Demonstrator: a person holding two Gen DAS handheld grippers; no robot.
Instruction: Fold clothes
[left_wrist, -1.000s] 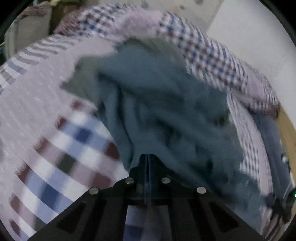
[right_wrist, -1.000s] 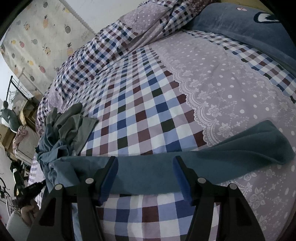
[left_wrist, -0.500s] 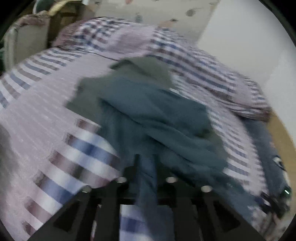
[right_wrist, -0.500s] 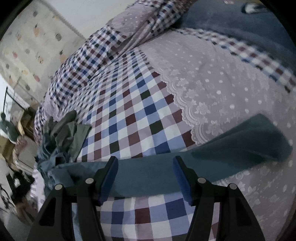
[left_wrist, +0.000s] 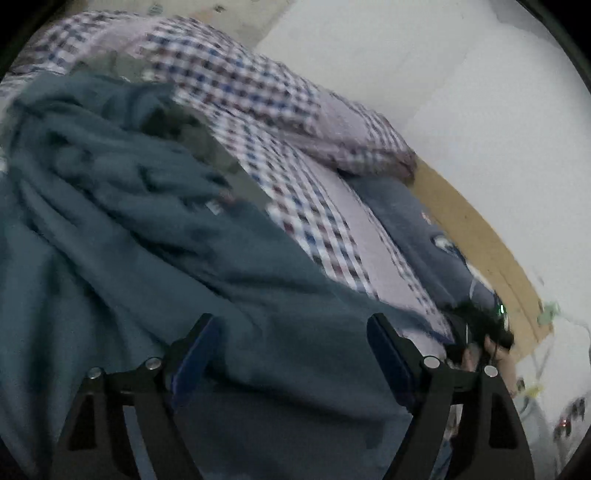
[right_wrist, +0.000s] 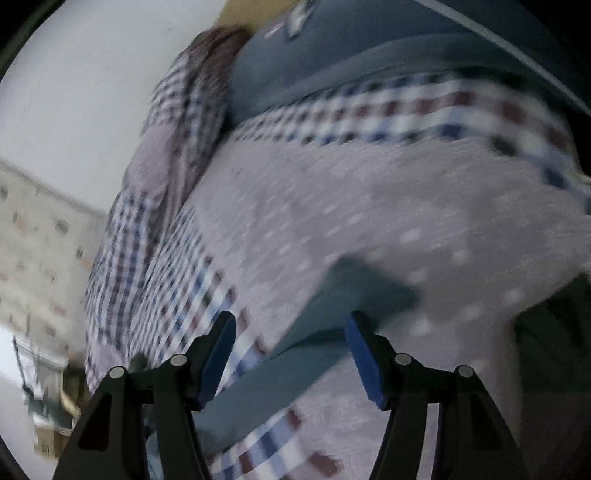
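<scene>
A crumpled teal garment (left_wrist: 140, 236) lies on the checked bed cover (left_wrist: 317, 236) and fills most of the left wrist view. My left gripper (left_wrist: 291, 354) hovers over its near edge. Its jaws are opening wide, and the cloth lies under and between the blue pads (left_wrist: 195, 354) without being pinched. In the right wrist view a long teal strip of the same garment (right_wrist: 295, 369) runs across the dotted lilac part of the cover (right_wrist: 369, 206). My right gripper (right_wrist: 291, 350) stands open astride that strip, its pads clear of the cloth.
A grey-green garment (left_wrist: 192, 129) lies bunched behind the teal one. A dark blue pillow (left_wrist: 417, 229) (right_wrist: 332, 55) lies at the head of the bed by a wooden headboard (left_wrist: 480, 236) and a white wall. A hand (left_wrist: 495, 354) shows at the far right.
My left gripper, shut on the teal cloth before, has let go and spread its jaws while swinging right. The right view has rolled and swung toward the pillow, its jaws still open over the strip.
</scene>
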